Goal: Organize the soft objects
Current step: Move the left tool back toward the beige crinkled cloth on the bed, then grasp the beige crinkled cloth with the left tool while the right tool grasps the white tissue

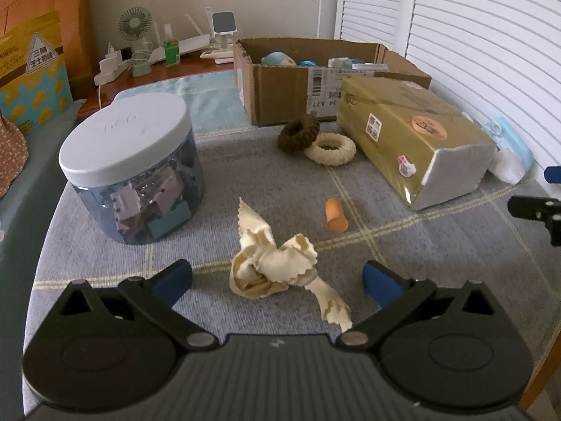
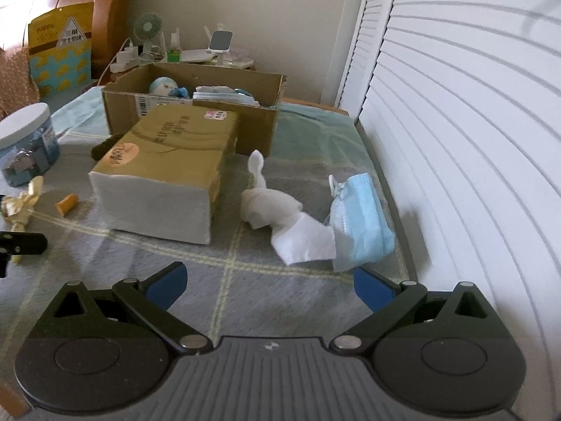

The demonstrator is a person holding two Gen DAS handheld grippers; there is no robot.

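A crumpled cream ribbon [image 1: 277, 266] lies on the grey checked cloth [image 1: 403, 245], between the tips of my open, empty left gripper [image 1: 277, 280]. An orange finger cot [image 1: 335, 214], a brown scrunchie [image 1: 298, 135] and a cream scrunchie [image 1: 329, 148] lie farther back. In the right wrist view my right gripper [image 2: 270, 286] is open and empty above the cloth, short of a crumpled white tissue [image 2: 277, 210] and a blue face mask [image 2: 361, 221]. An open cardboard box [image 2: 196, 105] with soft items stands at the back. The ribbon [image 2: 21, 207] shows at far left.
A clear jar with a white lid [image 1: 133, 161] holds clips at left. A tissue pack in gold wrap [image 1: 410, 137] lies in front of the box. White louvred doors [image 2: 455, 140] run along the right. A fan, chargers and bottles stand on the far shelf [image 1: 154, 52].
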